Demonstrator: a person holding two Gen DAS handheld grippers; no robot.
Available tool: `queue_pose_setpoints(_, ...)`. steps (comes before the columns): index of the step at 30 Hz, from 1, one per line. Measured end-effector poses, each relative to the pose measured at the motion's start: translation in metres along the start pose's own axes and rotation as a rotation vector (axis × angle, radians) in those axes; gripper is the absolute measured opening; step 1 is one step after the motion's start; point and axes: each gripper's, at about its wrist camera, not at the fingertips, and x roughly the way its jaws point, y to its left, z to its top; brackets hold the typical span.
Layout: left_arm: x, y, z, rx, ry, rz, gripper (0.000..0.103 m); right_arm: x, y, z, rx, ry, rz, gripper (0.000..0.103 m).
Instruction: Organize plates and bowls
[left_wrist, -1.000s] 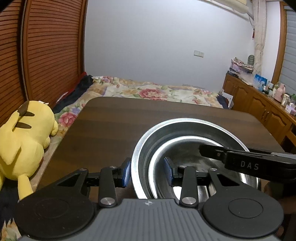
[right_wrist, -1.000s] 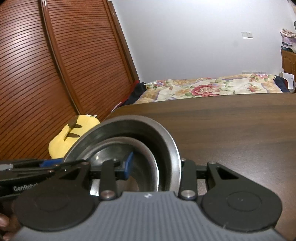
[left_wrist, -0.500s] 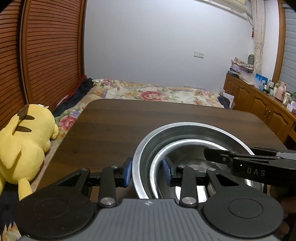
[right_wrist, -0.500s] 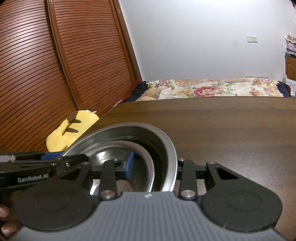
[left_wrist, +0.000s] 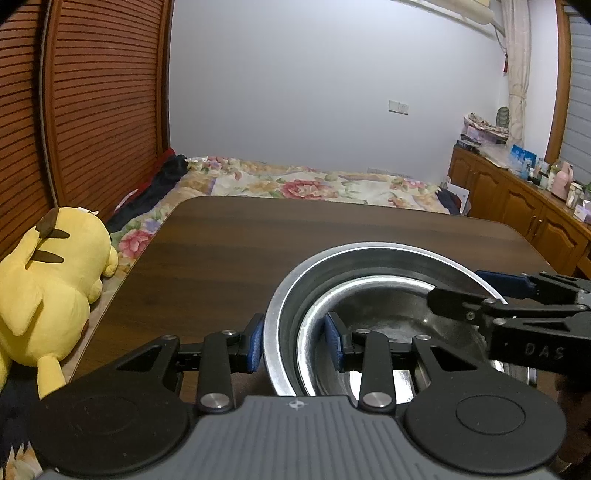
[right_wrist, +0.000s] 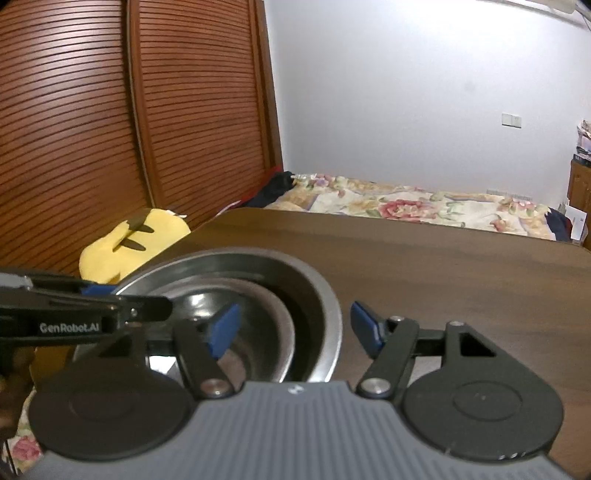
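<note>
A steel plate (left_wrist: 369, 254) with a smaller steel bowl (left_wrist: 376, 317) nested in it rests on the dark wooden table (left_wrist: 258, 240). My left gripper (left_wrist: 293, 343) straddles the plate's left rim, its blue pads a little off the metal on both sides. My right gripper (right_wrist: 291, 325) is open wide across the plate's (right_wrist: 325, 295) right rim, with one pad inside over the bowl (right_wrist: 258, 317) and one outside. Each gripper shows in the other's view: the right one (left_wrist: 480, 291), the left one (right_wrist: 110, 295).
A yellow plush toy (left_wrist: 48, 288) lies on the bed left of the table. A floral bedspread (left_wrist: 314, 184) is beyond the table's far edge. Wooden cabinets (left_wrist: 517, 206) with small items stand at the right. Slatted wooden doors (right_wrist: 110, 129) line the left wall.
My right gripper has opened wide and let go of the plate's rim. My left gripper's pads have eased apart slightly. Both views have lifted a little; the plate now rests on the table.
</note>
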Motion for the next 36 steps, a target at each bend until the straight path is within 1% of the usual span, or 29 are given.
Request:
queue_pose_setpoints(3, -0.004, -0.003, 0.001, 0.002, -0.008, 0.007, 0.046, -0.003, -0.004, 0.003, 0.002, -0.011, -0.010, 0.067)
queue_pose_setpoints(5, -0.009, -0.003, 0.003, 0.004, -0.020, 0.013, 0.058, -0.006, -0.007, 0.004, 0.012, -0.015, -0.013, 0.067)
queue_pose_setpoints(6, -0.012, -0.003, 0.004, 0.005, -0.030, 0.017, 0.061, -0.008, -0.008, 0.004, 0.017, -0.019, -0.016, 0.067)
queue_pose_setpoints(8, -0.017, -0.004, 0.007, 0.015, -0.046, 0.025, 0.072, -0.014, -0.009, 0.005, 0.018, -0.029, -0.022, 0.070)
queue_pose_setpoints(9, -0.020, -0.005, 0.009, 0.022, -0.055, 0.027, 0.075, -0.018, -0.009, 0.006, 0.017, -0.038, -0.025, 0.073)
queue_pose_setpoints(10, -0.023, -0.007, 0.010, 0.029, -0.066, 0.028, 0.083, -0.020, -0.009, 0.006, 0.016, -0.046, -0.029, 0.076)
queue_pose_setpoints(11, -0.026, -0.009, 0.011, 0.036, -0.078, 0.030, 0.091, -0.024, -0.010, 0.007, 0.015, -0.054, -0.031, 0.078)
queue_pose_setpoints(14, -0.036, -0.015, 0.015, 0.060, -0.111, 0.025, 0.103, -0.036, -0.012, 0.010, 0.017, -0.077, -0.041, 0.089)
queue_pose_setpoints(15, -0.039, -0.017, 0.016, 0.066, -0.122, 0.025, 0.103, -0.041, -0.013, 0.011, 0.020, -0.091, -0.041, 0.094)
queue_pose_setpoints(18, -0.049, -0.028, 0.016, 0.088, -0.143, 0.026, 0.103, -0.054, -0.014, 0.012, 0.021, -0.113, -0.046, 0.103)
queue_pose_setpoints(23, -0.063, -0.040, 0.012, 0.093, -0.158, 0.008, 0.103, -0.075, -0.012, 0.012, 0.002, -0.136, -0.104, 0.103)
queue_pose_setpoints(27, -0.075, -0.049, 0.010, 0.085, -0.166, -0.003, 0.103, -0.091, -0.013, 0.011, 0.021, -0.148, -0.148, 0.103)
queue_pose_setpoints(29, -0.082, -0.054, 0.009, 0.089, -0.179, 0.005, 0.103, -0.100, -0.015, 0.009, 0.038, -0.156, -0.184, 0.103)
queue_pose_setpoints(33, -0.091, -0.063, 0.007, 0.105, -0.193, 0.039, 0.103, -0.112, -0.021, 0.004, 0.075, -0.158, -0.194, 0.103)
queue_pose_setpoints(36, -0.095, -0.065, 0.006, 0.099, -0.190, 0.013, 0.103, -0.121, -0.022, 0.002, 0.078, -0.170, -0.218, 0.103)
